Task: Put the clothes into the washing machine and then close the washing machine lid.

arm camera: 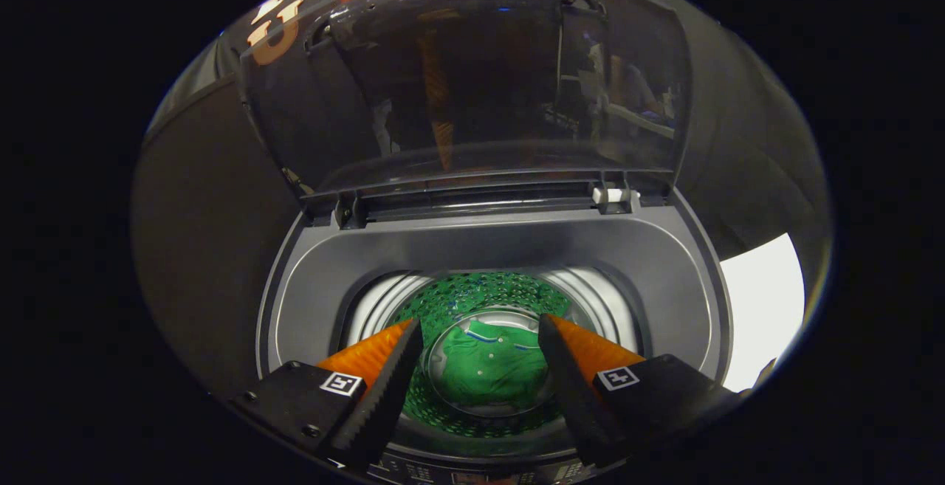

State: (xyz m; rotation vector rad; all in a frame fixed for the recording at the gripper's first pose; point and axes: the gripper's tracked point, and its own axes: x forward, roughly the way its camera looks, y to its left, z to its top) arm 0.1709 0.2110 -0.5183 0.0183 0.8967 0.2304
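Open washing machine [317,286], lid [472,79] raised; green garment [491,367] lies deep in the drum [590,297], partly blurred. Gripper [480,337] fingers spread apart, empty, above it.

The washing machine [664,263] is dark grey with a smoky tinted lid [472,79]. Inside its silver drum [376,308] lies a green garment [491,367] with white buttons. Orange-and-black fingers [384,367] of the parted tool [480,334] carry black-and-white square markers.
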